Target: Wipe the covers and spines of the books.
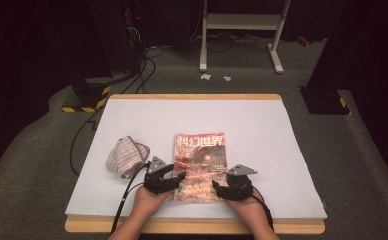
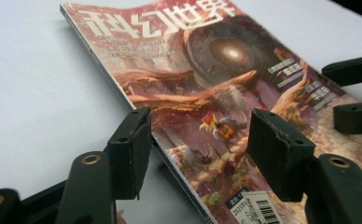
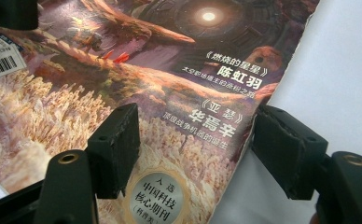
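**Both grippers at the magazine's near corners**

Down at the near edge of the table (image 1: 292,150), two hands come in side by side, each with a gripper. The left gripper (image 1: 178,178) sits at the near left corner of the magazine (image 1: 200,165), and its own view has the jaws standing apart, one over the white tabletop, the other over the cover, with the spine edge running between them. Nothing clamped there. The right gripper (image 1: 216,188) is at the near right corner, jaws likewise apart in its view: one over the printed cover by a gold round seal (image 3: 163,198), the other out over bare table past the page edge. A barcode label (image 2: 262,211) shows at the near left corner of the cover.

The magazine lies flat, cover up, in the middle of the table toward the near side, title at the far end. Left of it, just beside the left gripper, a crumpled striped cloth (image 1: 126,155) rests on the white surface. Farther back, beyond the table, a white metal stand (image 1: 242,30) is on the grey floor.
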### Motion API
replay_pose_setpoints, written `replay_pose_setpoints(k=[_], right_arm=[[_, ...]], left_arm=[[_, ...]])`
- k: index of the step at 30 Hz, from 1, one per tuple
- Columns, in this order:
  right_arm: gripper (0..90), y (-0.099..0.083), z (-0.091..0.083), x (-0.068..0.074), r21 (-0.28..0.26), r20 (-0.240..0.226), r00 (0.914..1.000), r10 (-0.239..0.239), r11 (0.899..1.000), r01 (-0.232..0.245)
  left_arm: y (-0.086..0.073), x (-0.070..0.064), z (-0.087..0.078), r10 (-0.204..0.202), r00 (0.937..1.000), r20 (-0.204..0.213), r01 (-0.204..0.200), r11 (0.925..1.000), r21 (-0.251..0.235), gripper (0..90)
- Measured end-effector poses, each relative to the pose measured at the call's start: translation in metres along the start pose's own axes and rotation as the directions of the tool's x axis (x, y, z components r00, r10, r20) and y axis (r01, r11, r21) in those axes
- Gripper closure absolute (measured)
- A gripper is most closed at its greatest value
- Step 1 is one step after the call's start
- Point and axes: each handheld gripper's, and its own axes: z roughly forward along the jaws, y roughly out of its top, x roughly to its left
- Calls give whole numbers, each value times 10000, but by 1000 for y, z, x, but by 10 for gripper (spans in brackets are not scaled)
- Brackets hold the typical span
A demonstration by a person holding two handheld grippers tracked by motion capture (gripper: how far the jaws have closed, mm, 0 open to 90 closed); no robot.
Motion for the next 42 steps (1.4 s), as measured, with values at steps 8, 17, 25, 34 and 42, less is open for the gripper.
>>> replay_pose_setpoints(k=[8, 17, 25, 34, 42], right_arm=[[324, 0, 0, 0, -37, 18, 10000, 10, 10000, -10], [327, -1, 0, 0, -75, 65, 10000, 49, 10000, -49], [330, -1, 0, 0, -112, 76, 9999, 124, 9999, -123], [330, -2, -10, 3, -911, 576, 9978, -335, 9951, 387], [257, 1, -17, 53, -1342, -649, 9754, -2105, 9705, 2005]], left_arm=[[-1, -4, -5, 25, 10000, 86, -20, 9982, -603, 428], [-4, -7, -12, -291, 9960, 840, 385, 9930, -1120, 450], [-3, -18, -6, 76, 9917, 1281, -1, 9983, -581, 489], [-4, -12, -10, 200, 9943, 1044, -155, 9989, -442, 487], [-3, -11, -11, 176, 9937, 1106, -131, 9991, -410, 482]])
